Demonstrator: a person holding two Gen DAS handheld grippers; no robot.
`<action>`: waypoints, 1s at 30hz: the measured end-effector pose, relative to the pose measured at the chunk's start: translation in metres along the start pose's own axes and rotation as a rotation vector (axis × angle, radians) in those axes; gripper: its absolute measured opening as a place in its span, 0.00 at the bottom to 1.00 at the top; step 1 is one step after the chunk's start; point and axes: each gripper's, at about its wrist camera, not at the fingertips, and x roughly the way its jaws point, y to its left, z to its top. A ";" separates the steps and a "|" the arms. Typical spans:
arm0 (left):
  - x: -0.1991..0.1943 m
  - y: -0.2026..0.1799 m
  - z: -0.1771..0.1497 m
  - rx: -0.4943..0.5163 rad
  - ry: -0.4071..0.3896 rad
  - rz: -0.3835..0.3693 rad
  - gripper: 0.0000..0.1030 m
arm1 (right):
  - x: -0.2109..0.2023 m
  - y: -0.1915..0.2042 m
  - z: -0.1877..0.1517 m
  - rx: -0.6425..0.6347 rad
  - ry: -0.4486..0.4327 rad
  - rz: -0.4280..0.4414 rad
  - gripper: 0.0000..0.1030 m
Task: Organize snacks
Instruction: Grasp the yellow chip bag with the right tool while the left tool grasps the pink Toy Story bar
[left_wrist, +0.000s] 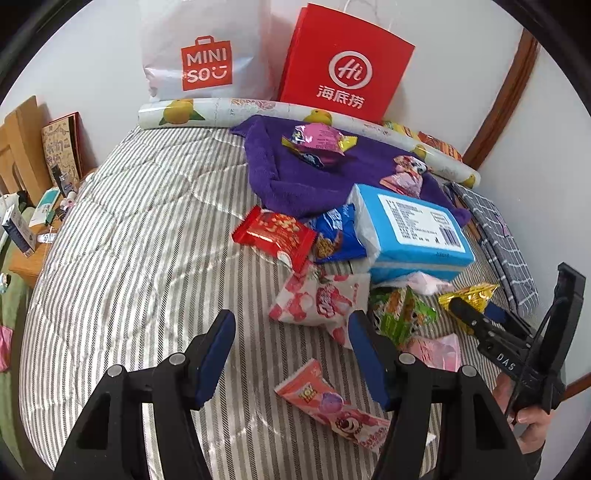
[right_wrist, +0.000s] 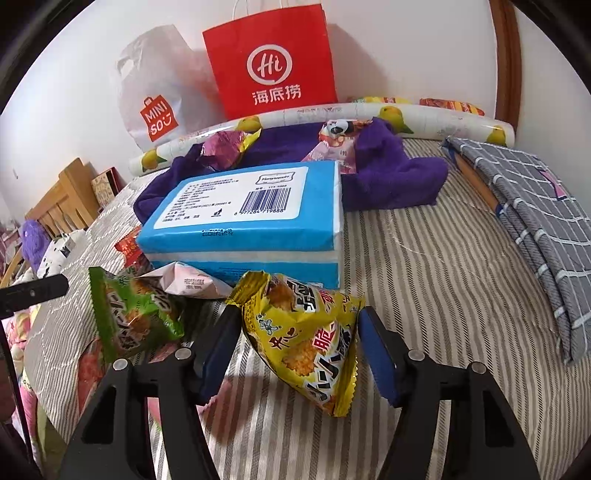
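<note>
Item one, the yellow snack packet (right_wrist: 301, 339): you are bracketing it with your right gripper (right_wrist: 297, 349), blue pads (right_wrist: 376, 354) sitting at its two sides and the jaws partly closed; the pads look to be touching the foil, but whether they are truly pinching it cannot be told, since the packet is still resting on the bed. You are approaching it from above and behind, probably because its puffed, pyramid shape offers the flanks as the easiest hold. Item two, your left gripper (left_wrist: 291, 354): you are holding it about half open and empty over bare quilt, between the white strawberry packet (left_wrist: 319, 302) and the pink Toy Story packet (left_wrist: 332, 410), seemingly readying for one of them. Items alongside: a green packet (right_wrist: 133, 314) is lying just left of the yellow one, with a red packet (left_wrist: 275, 236) and a blue packet (left_wrist: 336, 236) crowding against the blue tissue pack (right_wrist: 243, 221), which is lying across the middle of the heap. Further out, two more pink wrapped sweets are sitting on a purple towel (left_wrist: 273, 166). Surface: a striped quilt (left_wrist: 129, 240) on a bed, soft, so packets are tilting. Room: a fruit-print roll (left_wrist: 221, 109), a red paper bag (left_wrist: 347, 62) and a white Miniso bag (left_wrist: 207, 55) are leaning at the wall, likely destinations; a grey checked cloth (right_wrist: 532, 206) is lying folded at the right.
</note>
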 end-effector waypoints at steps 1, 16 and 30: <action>0.000 -0.001 -0.002 0.002 0.007 0.002 0.60 | -0.003 0.000 -0.001 0.002 -0.004 -0.003 0.62; 0.001 -0.022 -0.045 -0.011 0.089 -0.045 0.60 | -0.036 -0.005 -0.016 0.008 -0.033 -0.025 0.61; 0.024 -0.034 -0.053 -0.001 0.132 -0.071 0.49 | -0.033 -0.006 -0.025 -0.003 0.003 -0.004 0.47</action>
